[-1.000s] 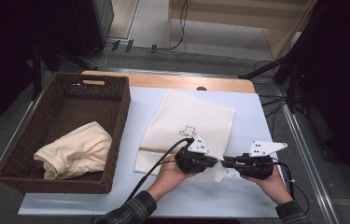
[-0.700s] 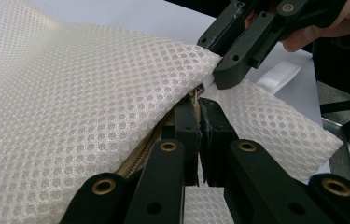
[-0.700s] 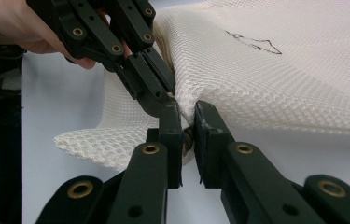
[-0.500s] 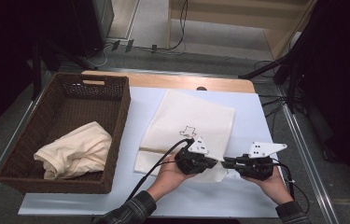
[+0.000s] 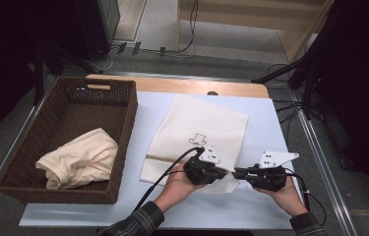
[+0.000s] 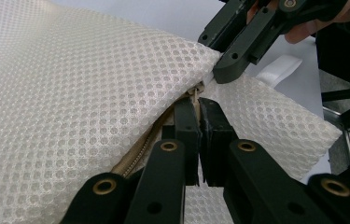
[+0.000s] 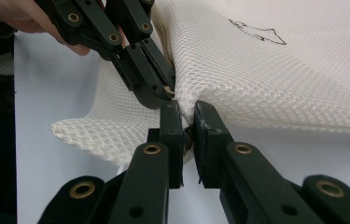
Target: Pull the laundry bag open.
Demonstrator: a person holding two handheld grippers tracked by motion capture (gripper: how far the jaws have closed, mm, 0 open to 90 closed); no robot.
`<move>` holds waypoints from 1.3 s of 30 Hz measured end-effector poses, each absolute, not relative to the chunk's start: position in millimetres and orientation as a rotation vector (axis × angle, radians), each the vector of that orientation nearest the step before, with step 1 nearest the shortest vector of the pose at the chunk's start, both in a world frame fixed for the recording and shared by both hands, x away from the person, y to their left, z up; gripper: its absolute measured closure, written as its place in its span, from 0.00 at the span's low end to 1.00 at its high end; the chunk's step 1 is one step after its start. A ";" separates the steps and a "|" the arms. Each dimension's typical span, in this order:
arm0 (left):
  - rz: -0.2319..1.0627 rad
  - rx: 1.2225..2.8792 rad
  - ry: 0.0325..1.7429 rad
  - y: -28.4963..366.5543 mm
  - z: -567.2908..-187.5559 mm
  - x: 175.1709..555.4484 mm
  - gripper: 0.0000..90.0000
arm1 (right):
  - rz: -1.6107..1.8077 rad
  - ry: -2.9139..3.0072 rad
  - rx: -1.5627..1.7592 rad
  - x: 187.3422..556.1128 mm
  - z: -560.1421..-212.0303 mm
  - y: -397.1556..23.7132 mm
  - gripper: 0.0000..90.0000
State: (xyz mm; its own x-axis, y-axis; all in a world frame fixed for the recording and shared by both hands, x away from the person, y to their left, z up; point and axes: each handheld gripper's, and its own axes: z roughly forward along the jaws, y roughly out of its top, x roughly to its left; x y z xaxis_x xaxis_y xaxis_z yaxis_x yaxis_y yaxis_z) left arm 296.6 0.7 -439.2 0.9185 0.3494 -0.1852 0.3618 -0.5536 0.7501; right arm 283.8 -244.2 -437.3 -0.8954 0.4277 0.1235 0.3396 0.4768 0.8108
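Nearest the person, at the table's front edge, both hands are holding the grippers nose to nose over the near corner of a cream mesh bag point(image 5: 199, 135) that is lying flat on the white table point(image 5: 251, 211). Left gripper point(image 6: 199, 105) is pinching the bag at its zipper point(image 6: 137, 151), jaws pressed together on the seam end; right gripper point(image 7: 187, 114) is pinching a small piece at the same corner, perhaps the zipper pull, though what exactly sits between its pads is hard to tell. I am judging the bag light, soft and floppy, its open weave giving good bite but sagging wherever it is unsupported, so the stiffer zipper tape and pull are the sensible places to hold. Compared with a second ago, nothing is shifting: hands, grippers and bag are all sitting as they were. Farther left, a brown wicker basket point(image 5: 123, 132) is holding a crumpled cream cloth point(image 5: 76, 160).
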 end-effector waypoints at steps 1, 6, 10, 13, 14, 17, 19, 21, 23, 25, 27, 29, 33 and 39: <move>-0.022 2.206 0.509 1.1 -439.9 297.2 0.98 | 1.395 2.615 0.685 283.4 -437.3 -243.7 0.94; -0.038 2.215 0.530 0.6 -442.8 297.4 0.98 | 1.364 2.629 0.692 282.8 -439.0 -241.2 0.94; -0.057 2.213 0.534 1.0 -444.6 296.9 0.98 | 1.355 2.640 0.705 282.8 -440.7 -239.8 0.94; -0.063 2.220 0.522 3.2 -444.6 297.0 0.98 | 1.367 2.648 0.714 282.5 -441.2 -239.3 0.94; -0.066 2.222 0.528 3.3 -444.8 295.9 0.98 | 1.364 2.647 0.712 282.1 -441.2 -238.8 0.94; -0.073 2.229 0.533 5.1 -445.7 294.8 0.98 | 1.350 2.658 0.706 280.6 -442.0 -236.6 0.94; -0.099 2.204 0.565 6.9 -445.2 295.0 0.98 | 1.358 2.655 0.700 281.1 -442.4 -235.7 0.94; -0.077 2.210 0.575 6.3 -443.8 294.0 0.98 | 1.344 2.648 0.713 281.2 -441.4 -234.1 0.94; -0.085 2.209 0.573 7.5 -442.2 294.1 0.98 | 1.345 2.635 0.714 279.9 -441.1 -233.5 0.94; -0.057 2.223 0.573 6.8 -440.1 292.5 0.98 | 1.360 2.630 0.721 279.2 -440.1 -234.2 0.94; -0.058 2.235 0.583 7.5 -442.0 293.6 0.98 | 1.351 2.626 0.716 278.6 -440.4 -231.3 0.94; -0.079 2.228 0.596 8.6 -444.9 294.8 0.98 | 1.317 2.638 0.719 276.9 -440.6 -227.4 0.94; -0.085 2.196 0.646 21.7 -446.1 300.2 0.98 | 1.312 2.617 0.754 279.3 -439.3 -235.1 0.94; -0.064 2.224 0.578 23.4 -442.8 296.7 0.98 | 1.357 2.622 0.740 280.0 -441.3 -237.7 0.94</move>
State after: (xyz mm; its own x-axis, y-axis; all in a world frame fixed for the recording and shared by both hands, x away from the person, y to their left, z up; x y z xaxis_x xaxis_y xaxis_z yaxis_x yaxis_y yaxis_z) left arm 296.7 23.4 -442.8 0.8935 0.3839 -0.2328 0.4258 -0.5601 0.7106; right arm 280.0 -237.7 -441.3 -0.8774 0.4613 0.1320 0.3740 0.4853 0.7903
